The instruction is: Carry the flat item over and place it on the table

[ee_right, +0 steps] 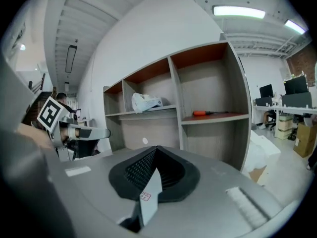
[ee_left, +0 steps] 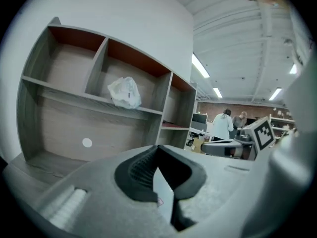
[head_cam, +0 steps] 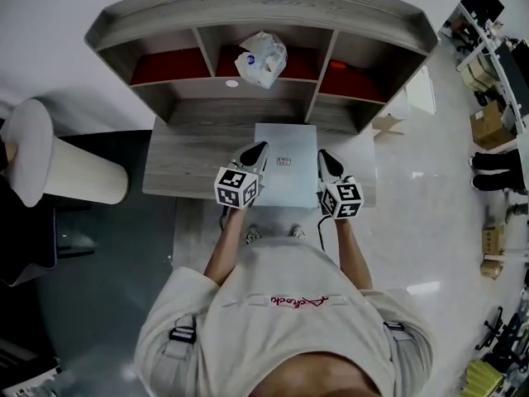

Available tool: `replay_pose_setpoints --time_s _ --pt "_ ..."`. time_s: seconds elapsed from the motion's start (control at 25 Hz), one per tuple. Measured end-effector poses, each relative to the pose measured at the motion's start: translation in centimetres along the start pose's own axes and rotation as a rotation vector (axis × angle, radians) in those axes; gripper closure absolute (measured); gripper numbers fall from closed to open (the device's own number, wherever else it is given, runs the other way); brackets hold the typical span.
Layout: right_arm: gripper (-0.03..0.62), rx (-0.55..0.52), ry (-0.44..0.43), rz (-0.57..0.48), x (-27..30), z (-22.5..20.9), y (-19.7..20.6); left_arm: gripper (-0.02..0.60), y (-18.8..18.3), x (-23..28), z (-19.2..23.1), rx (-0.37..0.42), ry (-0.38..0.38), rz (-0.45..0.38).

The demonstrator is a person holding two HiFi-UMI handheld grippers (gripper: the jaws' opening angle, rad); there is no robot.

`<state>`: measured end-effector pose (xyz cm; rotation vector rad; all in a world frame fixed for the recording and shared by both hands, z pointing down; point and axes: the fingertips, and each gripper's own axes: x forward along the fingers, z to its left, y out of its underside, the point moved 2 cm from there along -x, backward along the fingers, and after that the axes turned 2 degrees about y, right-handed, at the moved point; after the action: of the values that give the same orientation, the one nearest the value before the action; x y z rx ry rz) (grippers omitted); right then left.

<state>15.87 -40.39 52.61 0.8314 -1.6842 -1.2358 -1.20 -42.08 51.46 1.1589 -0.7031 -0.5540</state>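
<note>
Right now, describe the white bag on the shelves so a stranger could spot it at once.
Look at the grey wooden shelf unit at the back of the desk. In the middle of its three upper compartments lies a crumpled white plastic bag, the only soft thing there; the right-hand compartment holds a slim orange-handled tool.

The shelf [head_cam: 264, 7] and worktop [head_cam: 190, 160] are grey wood grain with a matt finish. The sheet [head_cam: 285, 164] is pale, smooth and matt, like card. The bag [head_cam: 262, 58] is crinkled white plastic. The floor [head_cam: 430, 222] is glossy. The jaws' black pads [ee_right: 143, 170] are ribbed and look rubbery.
</note>
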Motion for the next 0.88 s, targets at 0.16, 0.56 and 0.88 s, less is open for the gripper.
replay_pose_setpoints --time_s 0.16,0.56,0.88 --pt "0.589 -0.031 -0.002 -0.062 0.1 0.3 -3.0 0.581 -3.0 -0.2 -0.2 0.037 -0.014 -0.064" --pt "0.589 -0.030 0.025 -0.108 -0.4 0.1 -4.8 0.581 -4.2 -0.2 -0.1 0.062 -0.022 -0.084" --pt "0.589 -0.034 0.033 -0.100 -0.6 0.3 -4.5 0.581 -3.3 -0.5 0.0 0.050 -0.037 -0.080"
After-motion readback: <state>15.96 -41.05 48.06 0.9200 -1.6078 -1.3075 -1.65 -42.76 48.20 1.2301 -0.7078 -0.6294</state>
